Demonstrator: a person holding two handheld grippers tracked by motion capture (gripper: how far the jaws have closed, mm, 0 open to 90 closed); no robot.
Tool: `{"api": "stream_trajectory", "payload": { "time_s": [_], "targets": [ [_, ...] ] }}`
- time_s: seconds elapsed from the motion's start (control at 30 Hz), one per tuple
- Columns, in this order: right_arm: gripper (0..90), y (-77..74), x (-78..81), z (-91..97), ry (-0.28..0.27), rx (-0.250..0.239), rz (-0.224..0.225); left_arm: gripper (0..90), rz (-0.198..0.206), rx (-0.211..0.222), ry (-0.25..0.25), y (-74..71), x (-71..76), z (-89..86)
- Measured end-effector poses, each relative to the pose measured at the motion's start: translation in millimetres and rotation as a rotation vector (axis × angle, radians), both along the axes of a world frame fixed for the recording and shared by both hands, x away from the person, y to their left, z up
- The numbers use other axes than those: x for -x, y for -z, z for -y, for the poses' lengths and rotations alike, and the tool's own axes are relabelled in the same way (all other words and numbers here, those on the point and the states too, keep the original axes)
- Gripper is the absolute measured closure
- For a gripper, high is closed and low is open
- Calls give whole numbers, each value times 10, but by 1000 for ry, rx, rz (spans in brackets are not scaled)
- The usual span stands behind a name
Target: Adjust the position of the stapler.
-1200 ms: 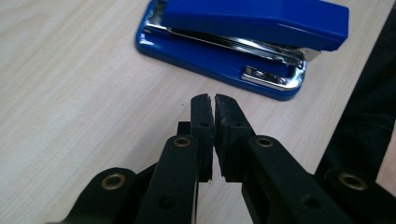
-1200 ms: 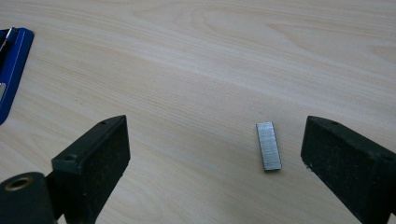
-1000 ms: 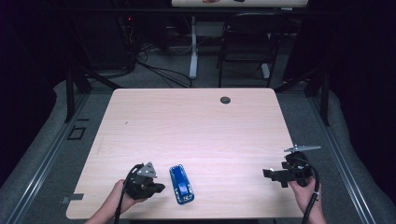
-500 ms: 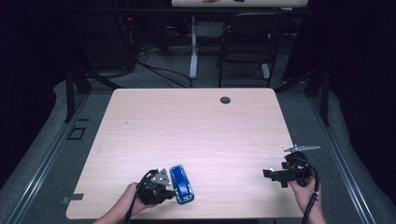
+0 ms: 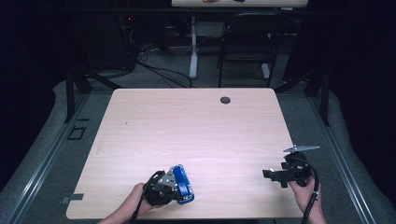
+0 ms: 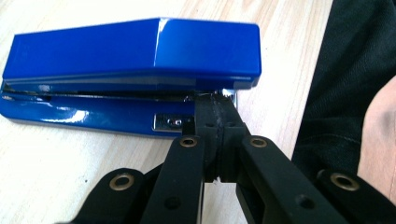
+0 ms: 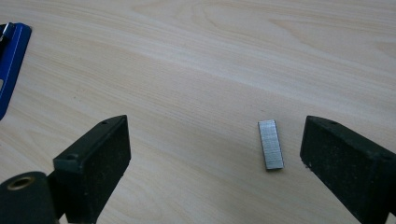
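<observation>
Left gripper (image 5: 173, 186): near front edge of table, left of centre, held in the person's left hand (image 5: 135, 201). Jaws pressed together, nothing between them; in the left gripper view (image 6: 215, 109) the closed tips meet the side of the stapler at the slot between its top arm and base, beside a small metal plate.

Right gripper (image 5: 271, 174): near front edge, right side, held in the person's right hand (image 5: 303, 193), grey three-cornered plate on top, cable trailing back along the forearm. Jaws spread wide, clamped on nothing. In the right gripper view (image 7: 215, 154) the two black pads stand well apart above bare wood.

Stapler (image 5: 183, 183): blue, glossy, lying flat on the table just beside the left gripper, long axis running roughly front to back. Seen from the left gripper view (image 6: 130, 60) it is closed, top arm down on base.

Strip of staples (image 7: 271, 144): small, grey, metallic, lying flat on the wood between the right gripper's jaws, nearer one jaw, touching neither.

Table (image 5: 196, 126): pale wood-grain top, rounded corners.

Grommet (image 5: 225, 100): dark round hole near the far edge, right of centre.

Chair (image 5: 243, 51): dark, beyond the table on the floor.
</observation>
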State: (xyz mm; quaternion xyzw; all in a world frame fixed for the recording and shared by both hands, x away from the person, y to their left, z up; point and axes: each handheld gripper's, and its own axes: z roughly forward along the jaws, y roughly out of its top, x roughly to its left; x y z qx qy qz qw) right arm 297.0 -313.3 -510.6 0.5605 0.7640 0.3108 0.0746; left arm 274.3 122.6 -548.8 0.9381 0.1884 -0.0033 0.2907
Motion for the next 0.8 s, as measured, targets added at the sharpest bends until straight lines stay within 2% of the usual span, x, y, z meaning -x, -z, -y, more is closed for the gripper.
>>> {"api": "stream_trajectory", "payload": {
  "time_s": [0.8],
  "targets": [
    [82,7,-11,-3,-1,0,-11,900,18,4,-9,6,10,52]
  ]
}}
